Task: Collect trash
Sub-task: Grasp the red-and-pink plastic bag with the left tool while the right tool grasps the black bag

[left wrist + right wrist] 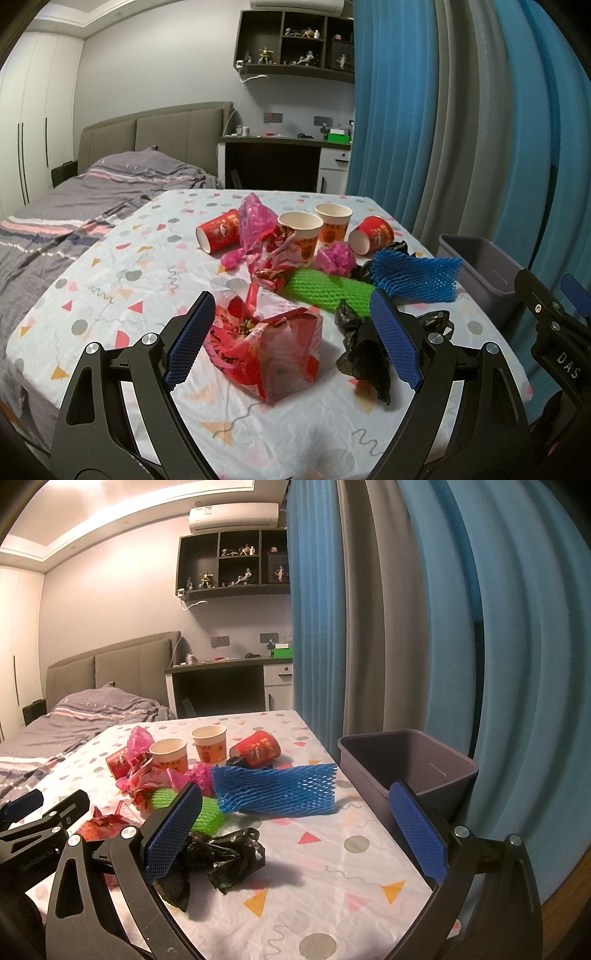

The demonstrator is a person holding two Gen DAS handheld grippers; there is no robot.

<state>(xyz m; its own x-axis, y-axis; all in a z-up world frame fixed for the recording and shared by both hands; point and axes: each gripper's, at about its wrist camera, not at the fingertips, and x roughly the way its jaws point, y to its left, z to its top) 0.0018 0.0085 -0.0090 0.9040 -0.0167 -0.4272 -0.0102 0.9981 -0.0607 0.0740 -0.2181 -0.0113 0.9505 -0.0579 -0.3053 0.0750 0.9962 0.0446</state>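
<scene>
My left gripper [291,332] is open, with a crumpled red and white plastic bag [273,350] lying on the table between its fingers. A crumpled black bag [364,350] lies by its right finger and also shows in the right wrist view [221,860]. My right gripper [295,830] is open and empty above the tablecloth, near the blue foam net [277,786]. A green foam net [332,291], pink wrappers [255,225] and several paper cups [299,232] lie further back. The grey bin [406,764] stands at the table's right edge.
The table [332,904] has a patterned white cloth. Blue and grey curtains [443,627] hang close on the right. A bed [74,206] lies to the left, with a desk [273,155] and wall shelves behind.
</scene>
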